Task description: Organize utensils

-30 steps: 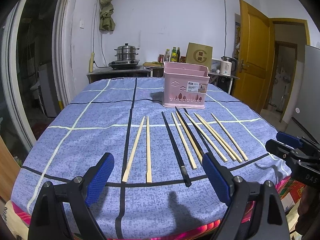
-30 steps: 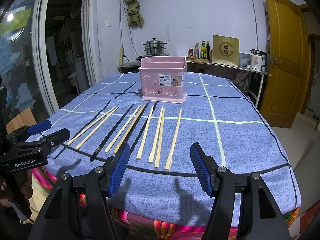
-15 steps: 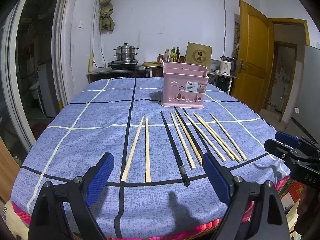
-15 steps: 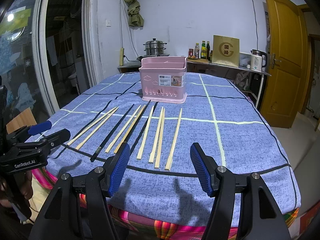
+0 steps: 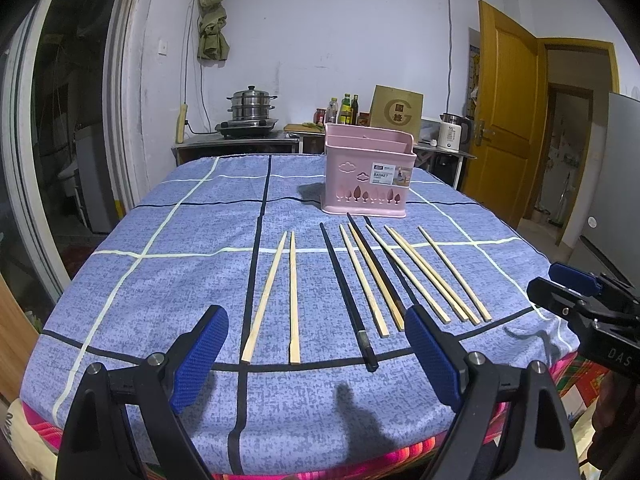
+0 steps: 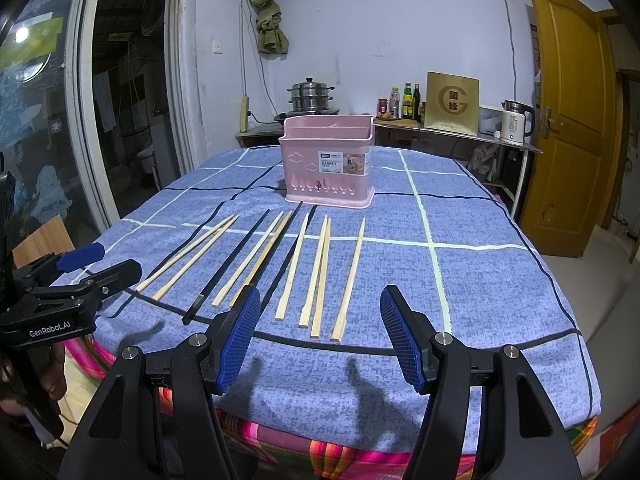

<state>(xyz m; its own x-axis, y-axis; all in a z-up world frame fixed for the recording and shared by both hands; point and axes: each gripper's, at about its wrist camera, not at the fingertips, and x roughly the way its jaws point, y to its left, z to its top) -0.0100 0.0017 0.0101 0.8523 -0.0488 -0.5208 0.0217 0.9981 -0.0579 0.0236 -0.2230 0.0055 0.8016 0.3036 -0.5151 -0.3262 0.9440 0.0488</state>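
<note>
Hovering w/ both sets of fingers spread wide & empty, left gripper [image 5: 316,354] and right gripper [image 6: 320,338], we face chopsticks [image 5: 362,276] fanned flat on the bench [image 5: 160,280], ends toward us for pickup, pink basket [image 5: 366,174] behind.

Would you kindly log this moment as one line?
left gripper: open, empty | right gripper: open, empty | chopsticks: on tablecloth | pink basket: beyond chopsticks
</note>
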